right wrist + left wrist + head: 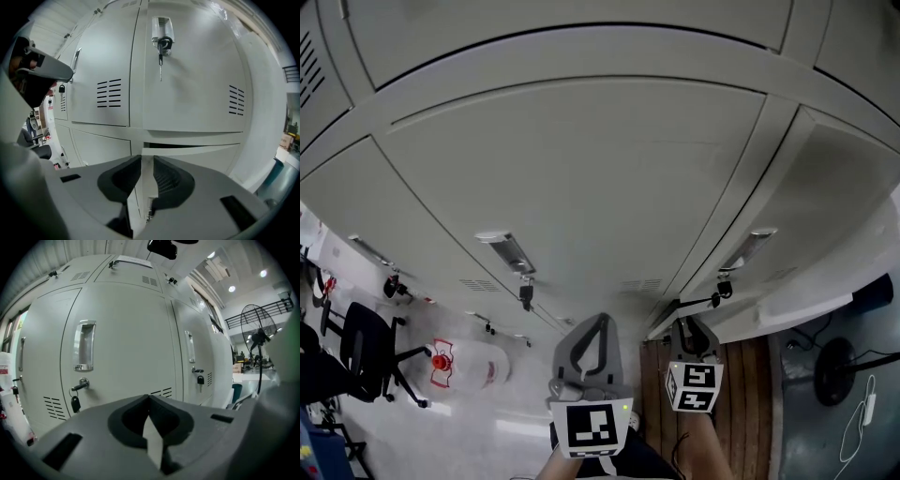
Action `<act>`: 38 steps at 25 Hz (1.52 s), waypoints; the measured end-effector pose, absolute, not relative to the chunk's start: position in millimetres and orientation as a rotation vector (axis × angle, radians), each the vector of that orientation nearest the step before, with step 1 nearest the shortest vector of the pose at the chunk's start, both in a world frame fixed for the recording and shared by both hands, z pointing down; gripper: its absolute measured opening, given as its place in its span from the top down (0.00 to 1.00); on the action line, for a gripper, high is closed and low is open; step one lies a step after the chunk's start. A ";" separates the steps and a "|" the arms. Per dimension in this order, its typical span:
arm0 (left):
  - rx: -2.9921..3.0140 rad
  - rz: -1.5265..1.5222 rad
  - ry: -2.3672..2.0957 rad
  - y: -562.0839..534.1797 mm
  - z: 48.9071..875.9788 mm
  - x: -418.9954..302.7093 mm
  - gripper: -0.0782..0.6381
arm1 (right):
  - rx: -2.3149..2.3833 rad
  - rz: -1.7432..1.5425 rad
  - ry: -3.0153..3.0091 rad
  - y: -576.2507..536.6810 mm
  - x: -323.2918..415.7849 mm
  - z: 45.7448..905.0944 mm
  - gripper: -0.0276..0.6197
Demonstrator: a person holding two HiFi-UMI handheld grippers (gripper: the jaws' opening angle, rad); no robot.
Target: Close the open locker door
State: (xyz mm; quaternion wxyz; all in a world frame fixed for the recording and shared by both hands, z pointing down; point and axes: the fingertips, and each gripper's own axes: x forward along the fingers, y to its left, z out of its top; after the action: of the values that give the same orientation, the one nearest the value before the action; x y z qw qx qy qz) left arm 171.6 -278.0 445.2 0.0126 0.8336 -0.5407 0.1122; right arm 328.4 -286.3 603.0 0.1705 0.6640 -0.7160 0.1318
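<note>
Two-handed at the bank of lockers (562,169), but worked this step with one. Found the locker door (769,314) ajar at the lower right of the bank, seemingly hinged on its right side, with the free left edge swung out to the near side above the wooden floor (741,412). Had the right gripper (146,159) set on that free edge: jaws narrow and, as far as could be judged, closed on the edge itself. Carried the left gripper (150,397) idle further left, tips pressed together on nothing, aimed at a closed door (122,357) with a key (75,403) hanging under its lock.

Judged the step as swinging the door home. Needed only a light pinch, enough to steer. Called for following the door's arc round its hinge rather than shoving straight in, so as not to twist the thin sheet. Wiser to let go just short of the frame and finish with a push on the face, lest the jaws be trapped between edge and post.

Held both grippers low and close to level, the right dipped a little more, forearm (708,455) straight behind it; set the left alongside, apart from the open door.
</note>
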 end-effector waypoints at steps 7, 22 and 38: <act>2.571 0.350 -1.727 -282.6 445.9 167.0 0.89 | 1.870 0.388 -2.038 -298.8 329.2 611.0 0.85; 2.549 0.359 -1.764 -290.5 448.1 163.6 0.89 | 1.890 0.417 -2.053 -325.2 332.9 613.7 0.87; 2.563 0.315 -1.763 -282.1 437.5 155.8 0.89 | 1.981 0.401 -2.078 -287.1 333.3 576.1 0.89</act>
State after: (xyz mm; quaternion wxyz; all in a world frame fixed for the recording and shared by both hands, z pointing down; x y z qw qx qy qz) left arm 155.8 -282.1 437.5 0.0074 0.8196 -0.5640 0.1008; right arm 333.3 -287.1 576.1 0.1211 0.6784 -0.7116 0.1372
